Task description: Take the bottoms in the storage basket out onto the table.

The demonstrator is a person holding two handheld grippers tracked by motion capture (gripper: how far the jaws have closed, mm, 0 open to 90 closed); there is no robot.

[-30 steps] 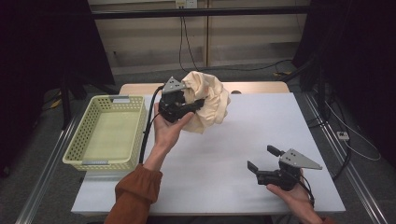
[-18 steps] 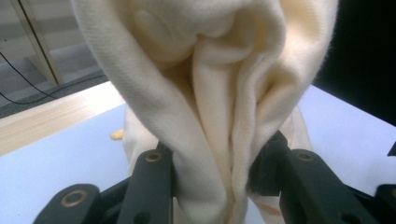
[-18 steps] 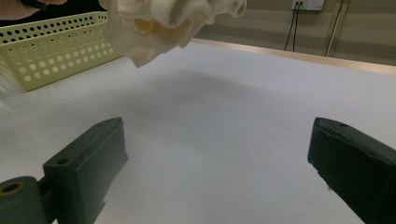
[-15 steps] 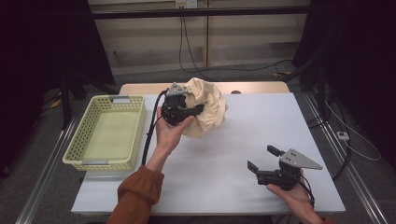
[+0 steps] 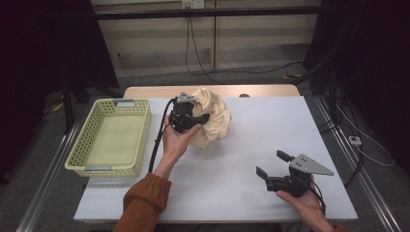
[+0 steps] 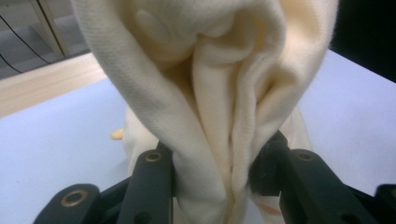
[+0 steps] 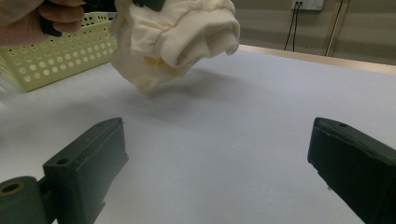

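A bunched cream cloth [image 5: 212, 116] hangs just above the white table, near its back middle. My left gripper [image 5: 200, 118] is shut on a thick fold of it; in the left gripper view the cloth [image 6: 219, 93] bulges up between the two black jaws. In the right gripper view the cloth [image 7: 173, 37] hangs clear of the surface with a shadow under it. My right gripper [image 5: 270, 163] rests near the front right of the table, jaws wide open with nothing between them [image 7: 215, 154].
A pale yellow perforated basket [image 5: 84, 164] stands at the left side of the table [image 5: 232, 193], with nothing in it. A wooden strip [image 5: 261, 90] runs along the table's far edge. Cables hang beyond it.
My left gripper has come down toward the table with the cloth, so the bundle hangs lower. The right gripper has stayed put.
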